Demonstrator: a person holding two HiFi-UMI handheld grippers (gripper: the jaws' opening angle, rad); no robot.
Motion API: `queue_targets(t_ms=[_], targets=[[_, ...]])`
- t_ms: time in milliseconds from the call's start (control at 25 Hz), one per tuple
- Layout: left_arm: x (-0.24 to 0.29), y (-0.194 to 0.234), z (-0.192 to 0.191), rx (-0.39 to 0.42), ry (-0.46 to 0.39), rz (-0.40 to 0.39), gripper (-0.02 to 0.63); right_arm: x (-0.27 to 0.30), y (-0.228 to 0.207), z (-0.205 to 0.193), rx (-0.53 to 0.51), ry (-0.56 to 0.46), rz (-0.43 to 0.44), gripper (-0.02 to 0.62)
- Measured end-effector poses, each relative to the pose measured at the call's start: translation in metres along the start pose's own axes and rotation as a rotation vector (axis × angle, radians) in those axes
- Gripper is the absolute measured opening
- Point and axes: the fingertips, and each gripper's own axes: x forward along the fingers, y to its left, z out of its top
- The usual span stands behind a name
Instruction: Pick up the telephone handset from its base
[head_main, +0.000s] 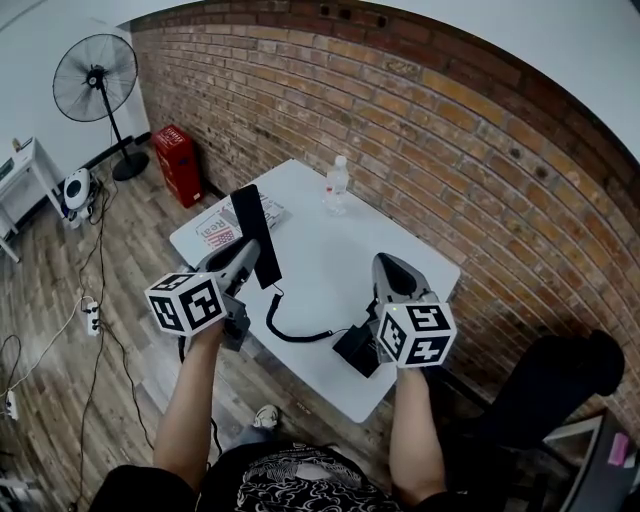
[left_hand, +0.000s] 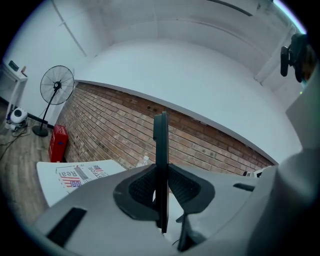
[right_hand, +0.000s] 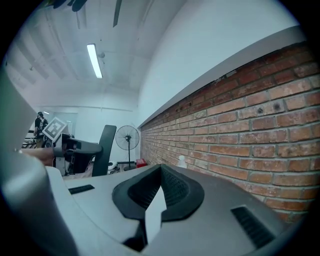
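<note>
The left gripper pinches the slim black telephone handset, held upright at centre-left above the white rectangular table. The right gripper, jaws pressed together and empty, sits near the black telephone base at lower centre.

Black handset stands upright — clamped edge-on between the fingers — brick wall behind.

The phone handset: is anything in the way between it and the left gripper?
No, nothing is in the way. The left gripper is shut right on the handset and holds it up above the table. Only the cord hangs from it down to the base.
</note>
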Motion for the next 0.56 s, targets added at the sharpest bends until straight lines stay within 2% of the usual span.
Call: queue_targets(t_ms=[560], targets=[[0.014, 0.003, -0.015, -0.017, 0.022, -0.008, 0.075, 0.000, -0.012, -0.006, 0.001, 0.010, -0.014, 0.000]])
